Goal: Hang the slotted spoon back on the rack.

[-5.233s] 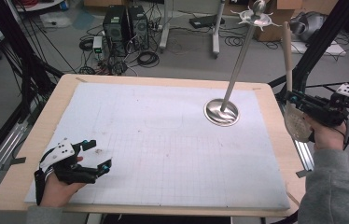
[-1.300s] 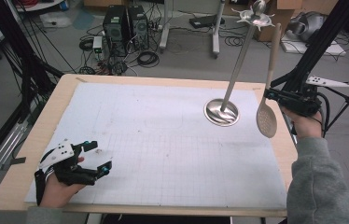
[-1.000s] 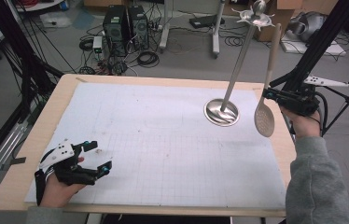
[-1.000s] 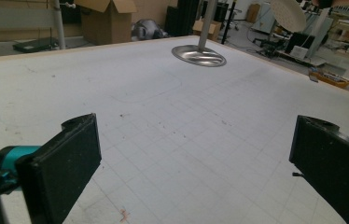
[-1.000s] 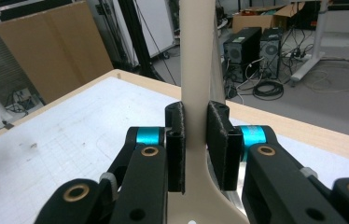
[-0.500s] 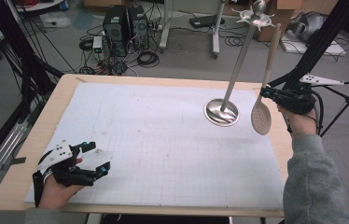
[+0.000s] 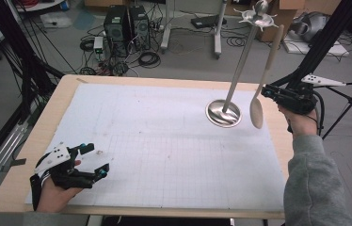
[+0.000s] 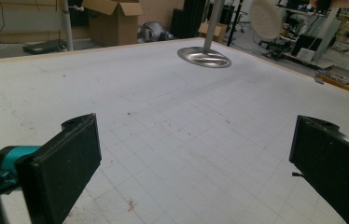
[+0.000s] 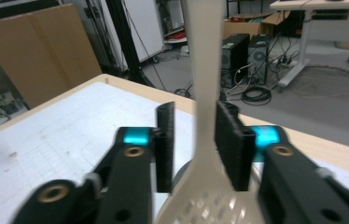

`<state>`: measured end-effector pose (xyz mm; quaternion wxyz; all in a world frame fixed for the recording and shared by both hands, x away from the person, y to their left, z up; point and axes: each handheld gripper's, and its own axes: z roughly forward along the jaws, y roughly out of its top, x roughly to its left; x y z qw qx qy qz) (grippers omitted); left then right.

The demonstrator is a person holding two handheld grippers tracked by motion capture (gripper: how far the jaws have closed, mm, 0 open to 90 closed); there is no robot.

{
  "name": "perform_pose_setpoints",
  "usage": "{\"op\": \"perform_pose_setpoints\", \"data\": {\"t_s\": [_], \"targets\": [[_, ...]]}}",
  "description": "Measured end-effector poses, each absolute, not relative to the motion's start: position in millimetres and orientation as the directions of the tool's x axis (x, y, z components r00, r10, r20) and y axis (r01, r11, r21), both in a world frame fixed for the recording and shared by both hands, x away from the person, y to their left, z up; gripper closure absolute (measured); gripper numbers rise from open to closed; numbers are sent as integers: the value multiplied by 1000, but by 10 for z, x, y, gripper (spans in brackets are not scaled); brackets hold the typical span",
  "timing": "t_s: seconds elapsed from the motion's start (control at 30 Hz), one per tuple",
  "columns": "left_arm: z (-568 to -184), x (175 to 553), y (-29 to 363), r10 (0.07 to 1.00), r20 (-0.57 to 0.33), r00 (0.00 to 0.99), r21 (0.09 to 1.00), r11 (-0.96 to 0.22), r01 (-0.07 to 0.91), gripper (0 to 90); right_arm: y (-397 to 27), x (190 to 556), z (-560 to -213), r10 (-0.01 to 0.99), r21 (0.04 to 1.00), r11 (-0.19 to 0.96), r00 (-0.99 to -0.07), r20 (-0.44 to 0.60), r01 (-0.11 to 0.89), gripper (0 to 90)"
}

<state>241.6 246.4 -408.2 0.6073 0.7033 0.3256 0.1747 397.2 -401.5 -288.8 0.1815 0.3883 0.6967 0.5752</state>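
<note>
High view: one slotted spoon is hanging between the right tongs, whose jaws have just been opening, beside one steel stand, closer than before. Left tongs are resting apart on the table.

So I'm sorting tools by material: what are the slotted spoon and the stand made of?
Slotted spoon: seemingly matte cream plastic, smooth with moulded slots; pale wood can't be ruled out. Stand: metal, likely polished steel, with mirror-like reflections on its round base.
</note>
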Motion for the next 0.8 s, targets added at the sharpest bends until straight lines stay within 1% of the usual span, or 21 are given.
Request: {"op": "perform_pose_setpoints", "data": {"t_s": [0.07,0.2,0.3,0.33,0.43,0.6,0.8], "targets": [[-4085,2420,2465,670,-152,727,968,-49,247,24,-4008,3963,-2887,753,941,46,-631,189,336,589],[-4092,2427,2457,669,-152,727,967,-51,250,24,-3984,3940,-2885,762,943,61,-626,168,328,460],[-4086,2428,2447,667,-151,730,968,-51,247,24,-3964,3929,-2886,772,943,62,-614,162,327,309],[-4086,2429,2446,667,-150,729,968,-51,246,24,-3957,3929,-2888,778,942,68,-609,157,329,274],[-4091,2433,2445,667,-153,729,967,-50,249,24,-3933,3920,-2891,783,940,86,-606,141,331,212],[-4105,2442,2445,671,-154,726,967,-49,250,24,-3900,3900,-2902,764,936,87,-626,156,340,156],[-4086,2419,2448,673,-147,725,969,-48,241,24,-3903,3833,-2958,771,943,63,-615,163,328,154]]}}
